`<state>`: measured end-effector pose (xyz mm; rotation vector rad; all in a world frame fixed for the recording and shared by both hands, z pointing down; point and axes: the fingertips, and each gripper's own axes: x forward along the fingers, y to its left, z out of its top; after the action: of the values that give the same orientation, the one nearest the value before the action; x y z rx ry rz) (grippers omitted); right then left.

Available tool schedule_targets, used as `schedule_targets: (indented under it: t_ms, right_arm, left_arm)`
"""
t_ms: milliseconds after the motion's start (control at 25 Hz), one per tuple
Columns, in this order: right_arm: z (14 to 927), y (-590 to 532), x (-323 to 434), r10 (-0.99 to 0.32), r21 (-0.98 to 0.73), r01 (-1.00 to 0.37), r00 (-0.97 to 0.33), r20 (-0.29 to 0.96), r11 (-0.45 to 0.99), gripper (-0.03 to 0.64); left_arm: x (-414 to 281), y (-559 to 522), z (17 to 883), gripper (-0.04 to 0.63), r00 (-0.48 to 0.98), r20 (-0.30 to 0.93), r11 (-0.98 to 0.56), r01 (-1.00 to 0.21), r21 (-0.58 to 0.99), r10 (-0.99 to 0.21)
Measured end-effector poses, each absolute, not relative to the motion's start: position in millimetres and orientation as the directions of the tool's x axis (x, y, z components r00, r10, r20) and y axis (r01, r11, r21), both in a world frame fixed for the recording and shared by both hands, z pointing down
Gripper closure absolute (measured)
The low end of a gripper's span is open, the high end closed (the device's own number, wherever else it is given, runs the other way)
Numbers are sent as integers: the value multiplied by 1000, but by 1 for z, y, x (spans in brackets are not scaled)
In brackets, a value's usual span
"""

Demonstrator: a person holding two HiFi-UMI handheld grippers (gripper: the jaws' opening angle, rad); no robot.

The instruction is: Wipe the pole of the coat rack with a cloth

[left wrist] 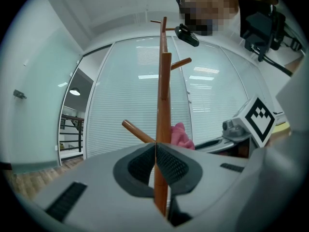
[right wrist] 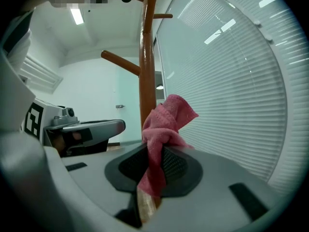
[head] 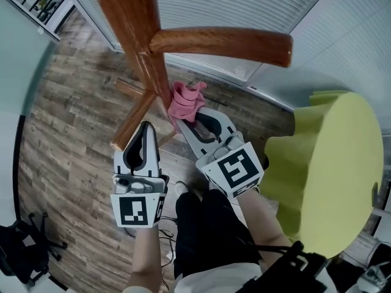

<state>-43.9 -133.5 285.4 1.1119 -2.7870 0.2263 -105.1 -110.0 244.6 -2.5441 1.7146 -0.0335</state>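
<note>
Looming closest under the head camera, a peg (head: 220, 43) juts from the pole (head: 137, 35) of the wooden coat rack, which drops away to its base legs (head: 134, 118) on the plank floor (head: 67, 115). Below, the right gripper (head: 190, 119) holds a pink cloth (head: 188, 101) just beside the lower pole, apparently touching it; the left gripper (head: 146, 127) hangs near a base leg. Only the right gripper view shows the jaws clamped on the cloth (right wrist: 166, 117), whose bunched top rises in front of the pole (right wrist: 147, 57). Only the left gripper view shows that gripper (left wrist: 155, 148) with its pads pressed together on nothing, the pole (left wrist: 163, 91) lined up beyond their seam. Slatted blinds (head: 244, 5) close off the floor's far edge behind the rack, a yellow-green rounded object (head: 330, 163) crowds the right side, and bare planks lie open to the left
</note>
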Motion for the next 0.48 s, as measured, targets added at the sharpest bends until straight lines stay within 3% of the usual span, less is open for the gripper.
schedule_targets:
  t_ms: [480]
  right_arm:
    - [298,-141,-43,-673,-64,-684,-728,135,727,543]
  left_arm:
    - [-103,-118,262,581,390,-54,-383,-918,-105,-919]
